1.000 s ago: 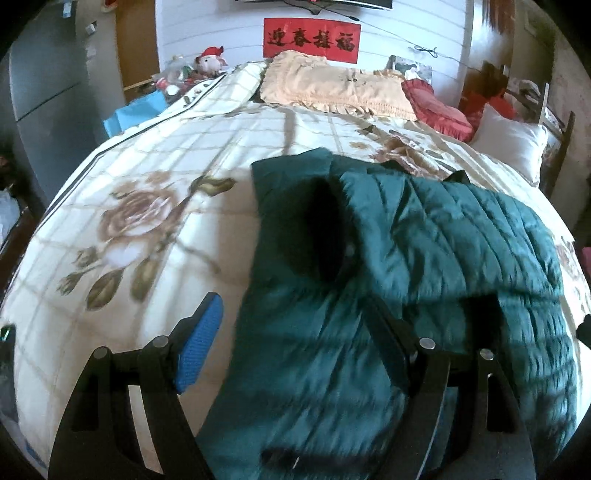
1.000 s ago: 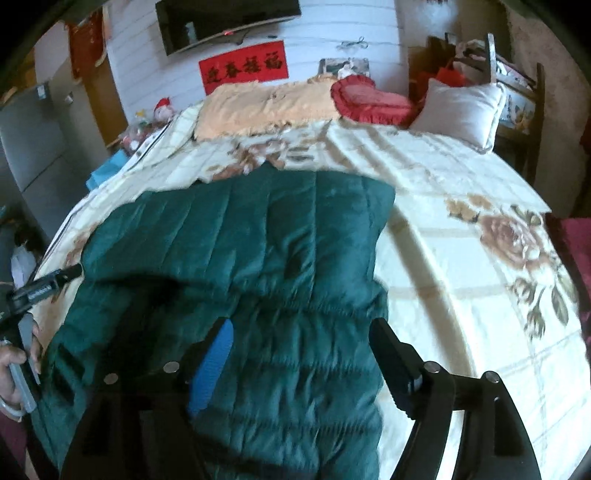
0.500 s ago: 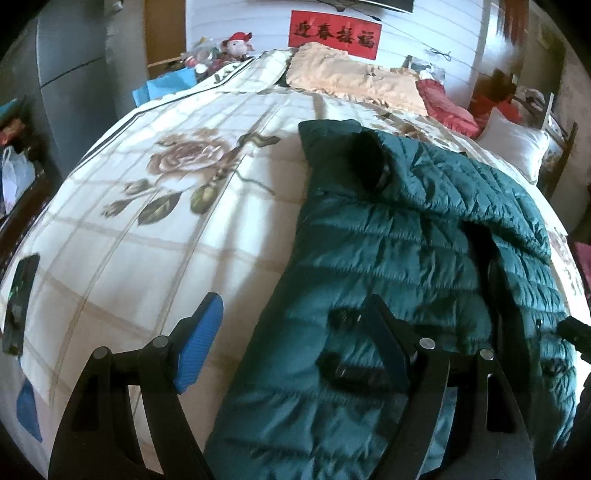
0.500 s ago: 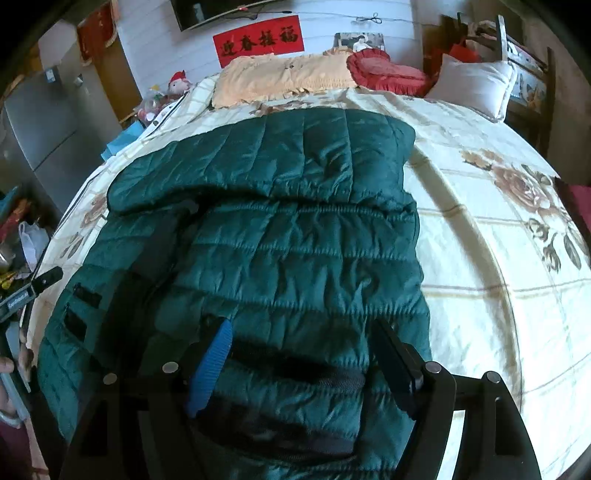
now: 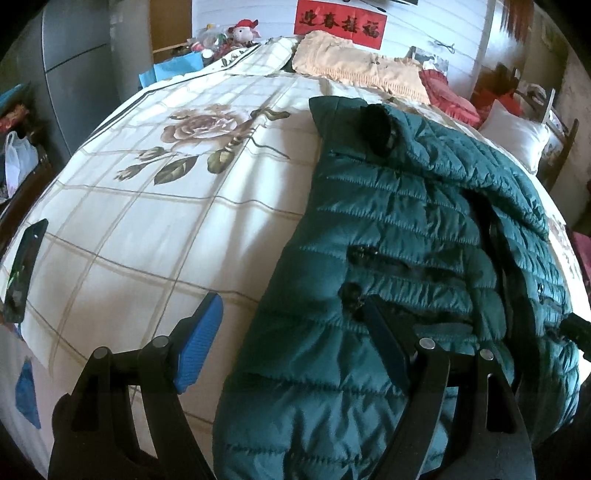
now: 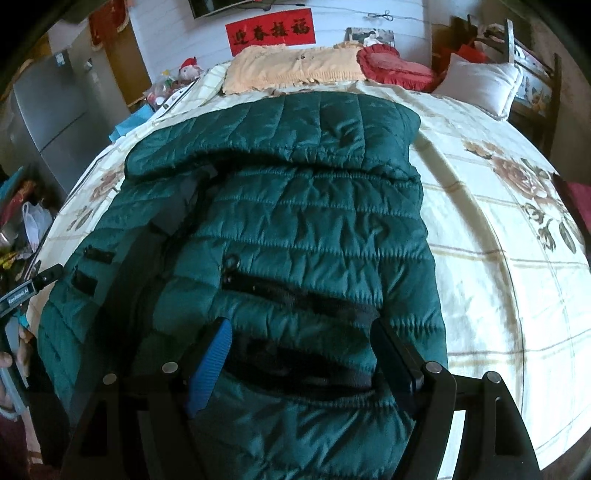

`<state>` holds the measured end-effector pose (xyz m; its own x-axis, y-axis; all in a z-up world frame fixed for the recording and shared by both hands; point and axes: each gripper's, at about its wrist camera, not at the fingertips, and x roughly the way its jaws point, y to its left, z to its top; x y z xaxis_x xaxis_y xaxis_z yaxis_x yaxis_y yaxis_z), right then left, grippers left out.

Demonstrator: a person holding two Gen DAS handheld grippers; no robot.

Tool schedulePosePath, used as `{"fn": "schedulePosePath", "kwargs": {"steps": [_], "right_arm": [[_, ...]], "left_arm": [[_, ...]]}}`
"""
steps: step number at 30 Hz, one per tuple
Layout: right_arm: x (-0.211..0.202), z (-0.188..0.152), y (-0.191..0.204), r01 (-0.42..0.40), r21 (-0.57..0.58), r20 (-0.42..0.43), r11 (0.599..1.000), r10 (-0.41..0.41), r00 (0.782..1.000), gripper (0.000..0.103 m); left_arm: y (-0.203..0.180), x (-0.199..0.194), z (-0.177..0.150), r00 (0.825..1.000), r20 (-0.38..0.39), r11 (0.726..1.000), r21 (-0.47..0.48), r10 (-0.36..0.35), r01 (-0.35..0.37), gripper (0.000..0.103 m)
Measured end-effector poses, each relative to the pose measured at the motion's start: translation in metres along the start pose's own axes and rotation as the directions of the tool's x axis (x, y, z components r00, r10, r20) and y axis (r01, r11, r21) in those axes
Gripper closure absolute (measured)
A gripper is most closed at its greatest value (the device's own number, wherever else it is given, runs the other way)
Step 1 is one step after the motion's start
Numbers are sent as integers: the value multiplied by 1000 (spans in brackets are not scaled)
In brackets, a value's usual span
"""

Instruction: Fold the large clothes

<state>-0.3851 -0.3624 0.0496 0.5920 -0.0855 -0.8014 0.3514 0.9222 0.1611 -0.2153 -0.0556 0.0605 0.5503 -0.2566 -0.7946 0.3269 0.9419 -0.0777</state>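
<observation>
One bed, the largest item, covered by a cream grid-patterned spread printed with roses; its near edge is cut off by both views.

One dark green quilted jacket, lying on the spread, its far portion folded back over itself; black zip pockets face up. The near hem runs out of the picture under both tools, so its lower outline cannot be made out.

One peach blanket at the head of the bed, beside a red cushion and a white pillow, partly cropped.

One red banner on the wall; characters too small to read.

Left gripper: jaws spread wide, blue pad over bare spread, the other finger over the jacket's left edge; contact with the cloth cannot be told.

Right gripper: jaws spread wide, straddling a zip pocket on the jacket; nothing pinched.

One dark flat object at the spread's left edge, indistinct.
</observation>
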Motion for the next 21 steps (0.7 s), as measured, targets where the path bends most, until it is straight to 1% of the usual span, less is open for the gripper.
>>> {"fn": "schedulePosePath", "kwargs": {"steps": [4,13,21], "right_arm": [[-3,-5,0,4,-3,-8,1000,-4,1000,28],[-10,-15,-4,-2,1,-21,1000,2,1000,27],[-15,-17,-4,4,-6,-24,1000,-4,1000,27]], "left_arm": [[2,0,-4,1000,-14,1000,-5,-14,14,24],[5,2,-14,999,-42,1000,2,-5,5,24],[8,3,-20,998,-59,1000,-9,-18,17,24]]}}
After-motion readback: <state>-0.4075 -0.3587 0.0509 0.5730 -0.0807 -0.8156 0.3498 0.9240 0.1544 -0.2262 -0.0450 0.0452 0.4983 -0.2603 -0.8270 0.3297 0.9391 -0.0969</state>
